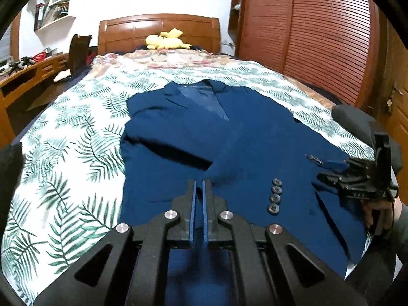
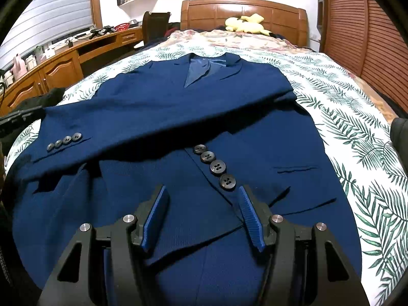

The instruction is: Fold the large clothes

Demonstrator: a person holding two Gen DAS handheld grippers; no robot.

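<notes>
Left gripper [image 1: 199,186] nearly closed, seemingly empty | right gripper [image 2: 202,193] spread over blazer [image 2: 178,107] | risk: folded sleeve [image 2: 107,137] slides off, undoing fold on bed [image 2: 357,127]

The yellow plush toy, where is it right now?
The yellow plush toy lies at the bed's far end against the wooden headboard, beyond the blue jacket.

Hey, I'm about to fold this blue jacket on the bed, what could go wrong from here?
The sleeve lies loosely across the front of the jacket; lifting the hem could let it slide off. The open right tongs hover beside the row of buttons, so closing there might pinch a button instead of cloth. A deep grab at the edge could also catch the leaf-print sheet.
</notes>
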